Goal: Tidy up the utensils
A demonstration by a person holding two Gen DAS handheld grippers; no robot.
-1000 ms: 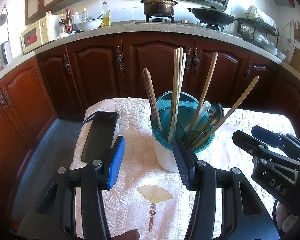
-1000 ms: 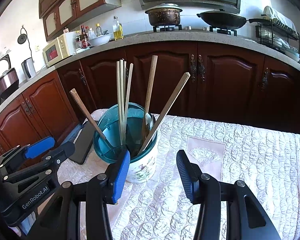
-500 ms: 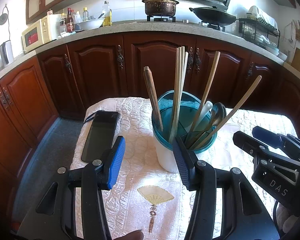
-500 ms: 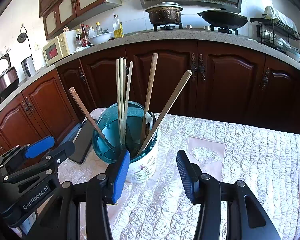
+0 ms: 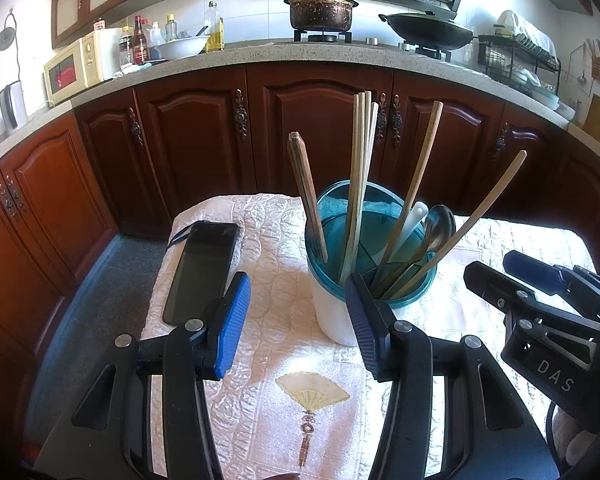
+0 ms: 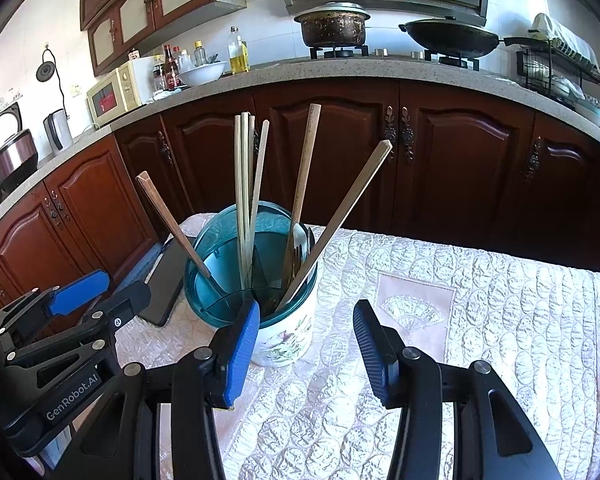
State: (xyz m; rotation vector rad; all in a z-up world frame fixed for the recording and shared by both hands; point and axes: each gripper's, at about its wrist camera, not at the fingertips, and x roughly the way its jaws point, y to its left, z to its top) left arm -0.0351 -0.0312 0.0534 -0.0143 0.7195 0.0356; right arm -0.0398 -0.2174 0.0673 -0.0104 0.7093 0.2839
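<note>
A white utensil holder [image 5: 332,312] with a teal divided insert [image 5: 336,216] stands on the quilted table cover; it also shows in the right wrist view [image 6: 286,338]. Several wooden chopsticks [image 5: 360,168], a metal spoon [image 5: 440,224] and a white spoon handle [image 5: 410,222] stand in it. My left gripper [image 5: 296,320] is open and empty, just short of the holder on its left side. My right gripper [image 6: 304,344] is open and empty, just short of the holder on its right side. The right gripper shows in the left wrist view [image 5: 540,288], and the left gripper in the right wrist view [image 6: 80,300].
A black phone [image 5: 202,268] lies flat on the cover left of the holder. The pale quilted cover [image 6: 480,300] stretches to the right of the holder. Dark wooden cabinets [image 5: 320,132] and a stone counter with a pot [image 5: 320,10] stand behind the table.
Both grippers have barely shifted; the view has crept slightly. The utensils and holder have not moved.
</note>
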